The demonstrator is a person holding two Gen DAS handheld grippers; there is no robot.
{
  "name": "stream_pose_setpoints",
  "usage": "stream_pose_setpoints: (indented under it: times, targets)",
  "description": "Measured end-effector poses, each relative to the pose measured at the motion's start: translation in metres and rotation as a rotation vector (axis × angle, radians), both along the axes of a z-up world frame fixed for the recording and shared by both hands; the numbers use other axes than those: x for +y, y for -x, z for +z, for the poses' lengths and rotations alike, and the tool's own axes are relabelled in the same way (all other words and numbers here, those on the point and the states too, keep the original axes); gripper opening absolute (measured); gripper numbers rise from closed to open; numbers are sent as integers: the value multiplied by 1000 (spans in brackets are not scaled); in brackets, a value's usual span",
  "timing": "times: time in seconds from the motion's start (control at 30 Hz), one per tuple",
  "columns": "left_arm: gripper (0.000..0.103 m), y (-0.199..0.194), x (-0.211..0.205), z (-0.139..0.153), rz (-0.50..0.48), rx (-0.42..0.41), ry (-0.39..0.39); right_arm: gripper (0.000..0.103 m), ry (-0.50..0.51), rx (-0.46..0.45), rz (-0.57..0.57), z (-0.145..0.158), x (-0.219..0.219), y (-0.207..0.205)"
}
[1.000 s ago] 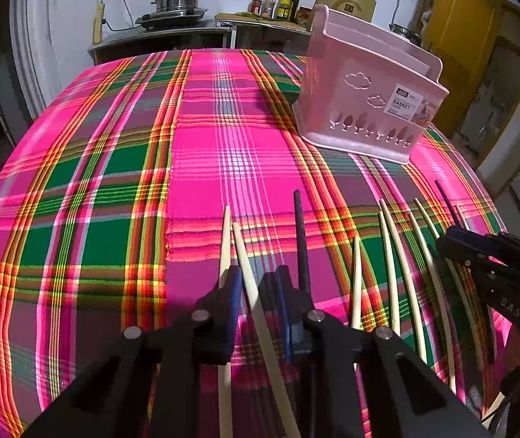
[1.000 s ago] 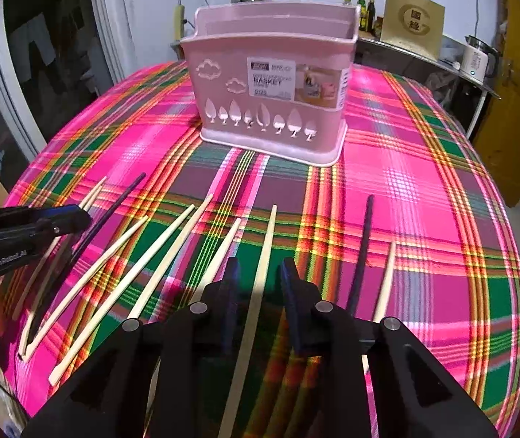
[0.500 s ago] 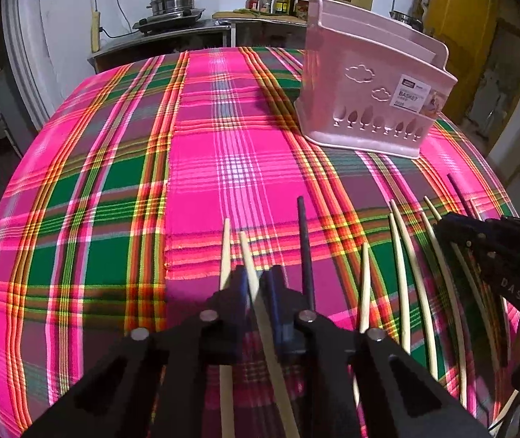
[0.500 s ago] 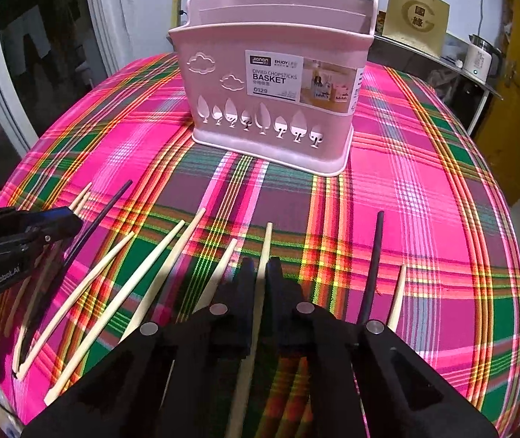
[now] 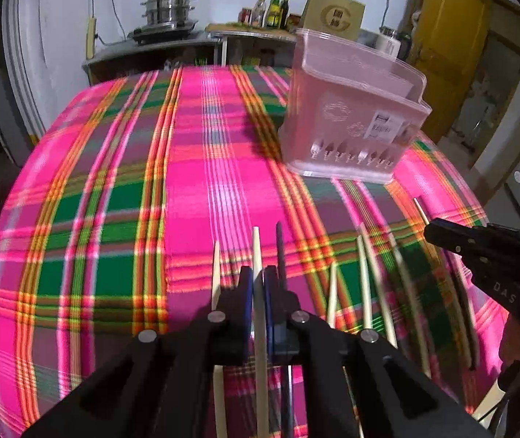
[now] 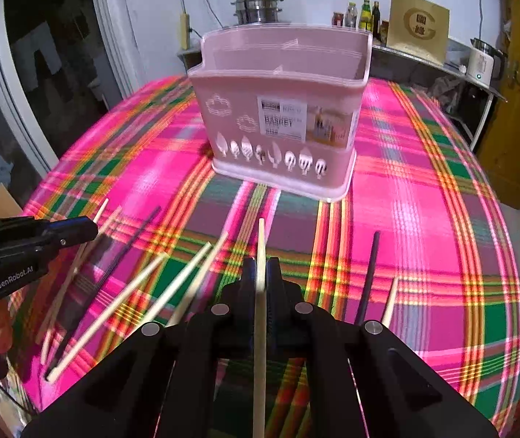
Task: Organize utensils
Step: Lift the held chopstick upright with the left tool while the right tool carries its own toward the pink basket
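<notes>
now that both my grippers have squeezed shut, my left gripper (image 5: 258, 288) is grasping one pale stick (image 5: 257, 255) and my right gripper (image 6: 260, 273) is grasping another stick (image 6: 260, 252), where a second ago they were open around them. both sticks look lifted a bit off the cloth (image 6: 424, 189), and the basket (image 6: 282, 109) looks closer now. i think dropping them in comes next; the other sticks (image 6: 128, 292) wait on the cloth.
</notes>
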State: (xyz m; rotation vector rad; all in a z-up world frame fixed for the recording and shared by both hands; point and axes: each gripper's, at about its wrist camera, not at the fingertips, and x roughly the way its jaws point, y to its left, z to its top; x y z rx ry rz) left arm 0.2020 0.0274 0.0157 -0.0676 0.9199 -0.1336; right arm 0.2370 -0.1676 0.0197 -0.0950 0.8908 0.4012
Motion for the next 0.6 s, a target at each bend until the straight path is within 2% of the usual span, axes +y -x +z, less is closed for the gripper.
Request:
stream_pose_setpoints:
  times: [0.33,0.6]
  targets:
    - [6,17,7,58,-13,-133,36,6,-58,-100,4,47,-6,19]
    - [6,26,8,83,-20,-177,44,6,-86,-156,2,72,-12,30]
